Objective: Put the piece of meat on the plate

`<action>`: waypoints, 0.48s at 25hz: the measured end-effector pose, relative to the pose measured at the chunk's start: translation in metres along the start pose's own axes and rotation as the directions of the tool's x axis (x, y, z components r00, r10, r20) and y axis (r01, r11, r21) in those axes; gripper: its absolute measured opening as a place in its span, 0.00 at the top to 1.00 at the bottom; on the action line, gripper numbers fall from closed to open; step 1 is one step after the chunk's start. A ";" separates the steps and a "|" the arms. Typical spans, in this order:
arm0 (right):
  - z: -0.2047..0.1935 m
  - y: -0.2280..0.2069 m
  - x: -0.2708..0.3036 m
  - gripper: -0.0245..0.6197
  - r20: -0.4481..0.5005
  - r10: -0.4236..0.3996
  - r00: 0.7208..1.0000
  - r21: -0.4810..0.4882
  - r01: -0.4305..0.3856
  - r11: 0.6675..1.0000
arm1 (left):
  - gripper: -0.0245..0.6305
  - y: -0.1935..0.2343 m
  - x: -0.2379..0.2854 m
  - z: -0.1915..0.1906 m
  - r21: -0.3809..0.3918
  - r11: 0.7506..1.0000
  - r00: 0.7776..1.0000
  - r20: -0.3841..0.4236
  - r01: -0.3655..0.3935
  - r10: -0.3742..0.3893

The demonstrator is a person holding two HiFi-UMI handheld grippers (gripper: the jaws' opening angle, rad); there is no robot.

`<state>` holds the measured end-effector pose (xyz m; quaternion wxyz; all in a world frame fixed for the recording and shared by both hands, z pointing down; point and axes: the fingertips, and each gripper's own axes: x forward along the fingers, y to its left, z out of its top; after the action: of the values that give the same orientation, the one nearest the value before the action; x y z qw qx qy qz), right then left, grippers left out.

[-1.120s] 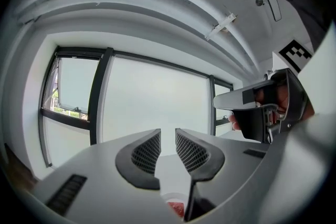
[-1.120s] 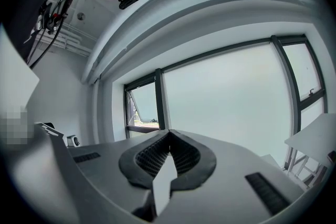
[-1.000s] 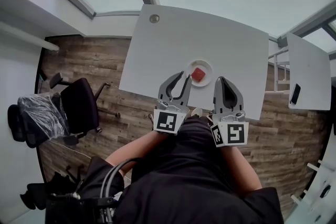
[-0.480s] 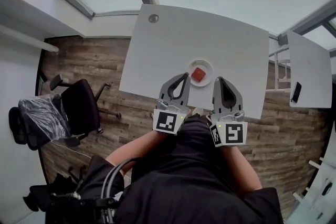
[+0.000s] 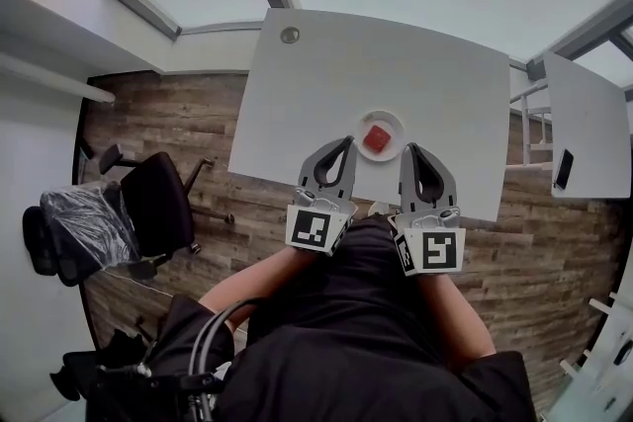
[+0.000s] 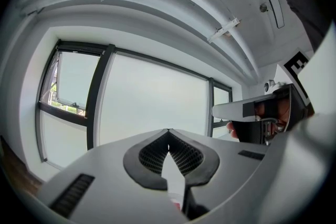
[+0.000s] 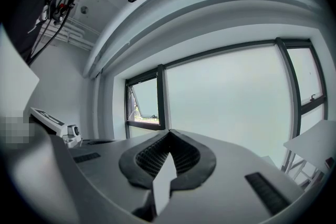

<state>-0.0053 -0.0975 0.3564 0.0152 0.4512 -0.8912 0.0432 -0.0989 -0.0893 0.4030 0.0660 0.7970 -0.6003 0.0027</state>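
Observation:
A red piece of meat (image 5: 376, 136) lies on a small white plate (image 5: 394, 121) near the front edge of the white table (image 5: 396, 64). My left gripper (image 5: 348, 141) is shut and empty, with its tips just left of the plate at the table's front edge. My right gripper (image 5: 408, 148) is shut and empty just right of the plate. Both point level towards the windows. In the left gripper view the jaws (image 6: 168, 131) meet with nothing between them, and the right gripper (image 6: 262, 113) shows at the right. The right gripper view shows its jaws (image 7: 169, 132) closed too.
A black office chair (image 5: 148, 203) and a chair with a plastic-wrapped bundle (image 5: 84, 227) stand on the wooden floor at the left. A second white table (image 5: 584, 128) with a dark phone (image 5: 564, 168) is at the right. A round grommet (image 5: 289, 35) sits in the table's far left corner.
The left gripper's jaws stood apart a second ago and are now closed on nothing. Both grippers have kept their places beside the plate.

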 end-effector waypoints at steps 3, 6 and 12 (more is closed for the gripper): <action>-0.001 0.001 -0.003 0.95 -0.003 -0.001 1.000 -0.002 0.001 1.000 | 0.95 -0.003 -0.004 -0.006 0.000 1.000 1.000 -0.011 0.009 -0.009; -0.005 0.002 -0.007 0.95 -0.012 0.000 1.000 0.000 0.000 1.000 | 0.95 -0.008 -0.007 -0.011 -0.004 1.000 1.000 -0.004 0.019 -0.019; -0.010 0.006 -0.012 0.95 -0.021 -0.005 1.000 -0.006 0.004 1.000 | 0.95 -0.012 -0.006 -0.016 -0.016 0.999 0.999 -0.003 0.037 -0.037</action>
<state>-0.0030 -0.0840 0.3651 0.0259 0.4527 -0.8901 0.0455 -0.0875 -0.0784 0.4173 0.0736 0.8075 -0.5853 -0.0020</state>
